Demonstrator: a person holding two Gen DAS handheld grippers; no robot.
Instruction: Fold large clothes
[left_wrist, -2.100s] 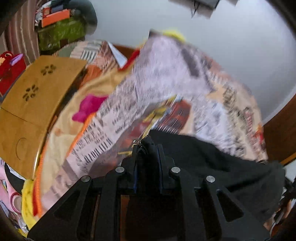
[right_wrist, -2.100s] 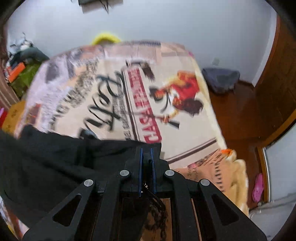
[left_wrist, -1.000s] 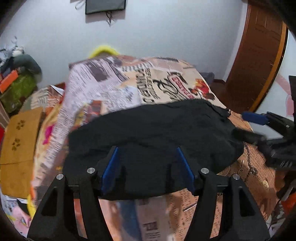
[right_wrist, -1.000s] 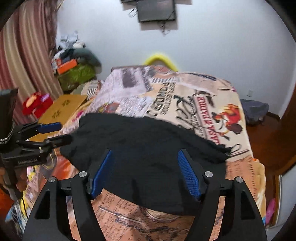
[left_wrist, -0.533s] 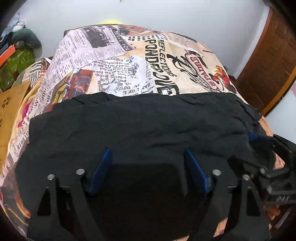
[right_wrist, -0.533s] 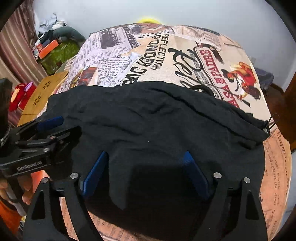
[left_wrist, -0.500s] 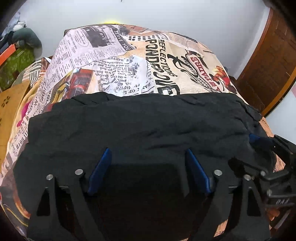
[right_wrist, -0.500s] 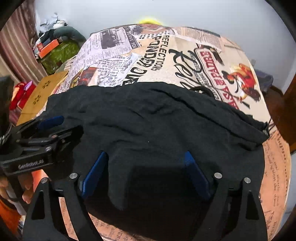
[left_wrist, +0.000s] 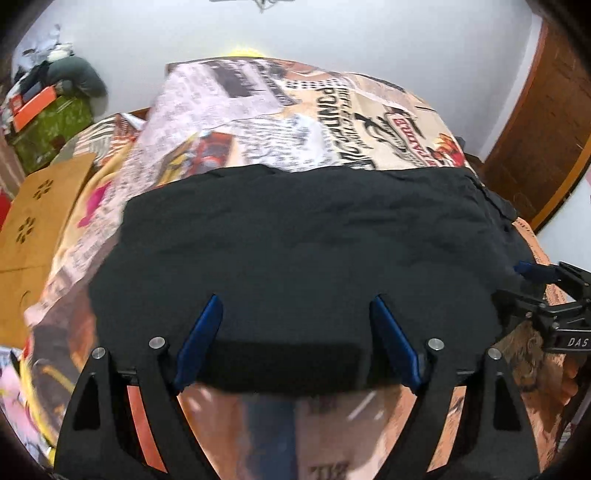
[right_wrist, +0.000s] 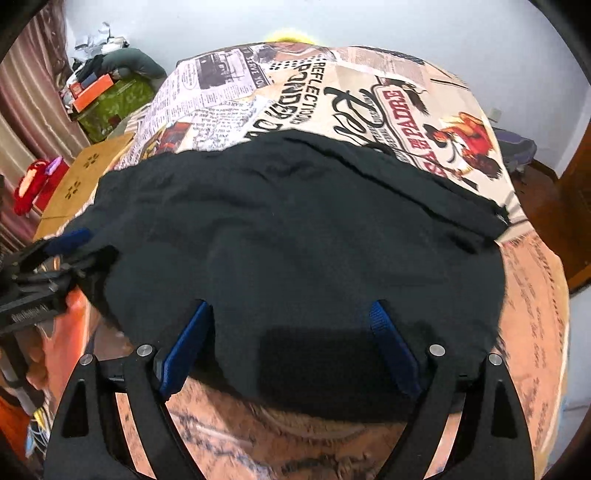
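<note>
A large black garment (left_wrist: 295, 240) lies spread flat across a bed with a newspaper-print cover (left_wrist: 295, 110). My left gripper (left_wrist: 295, 301) stands open over the garment's near edge, its blue pads wide apart and nothing pinched between them. In the right wrist view the same black garment (right_wrist: 295, 229) fills the middle, and my right gripper (right_wrist: 290, 306) is also open above its near hem. The right gripper (left_wrist: 535, 284) shows at the garment's right corner in the left wrist view, and the left gripper (right_wrist: 70, 243) shows at the left corner in the right wrist view.
A wooden board with paw-shaped cut-outs (left_wrist: 33, 214) stands left of the bed. Behind it is a green bag with clutter (left_wrist: 48, 125). A wooden door (left_wrist: 535, 122) is at the right, and a dark bundle (right_wrist: 517, 147) lies on the floor beyond the bed.
Both grippers were shut on the black garment while carrying it over the bed. They have opened and let go. The garment now lies flat, and both grippers sit back at its near edge.
</note>
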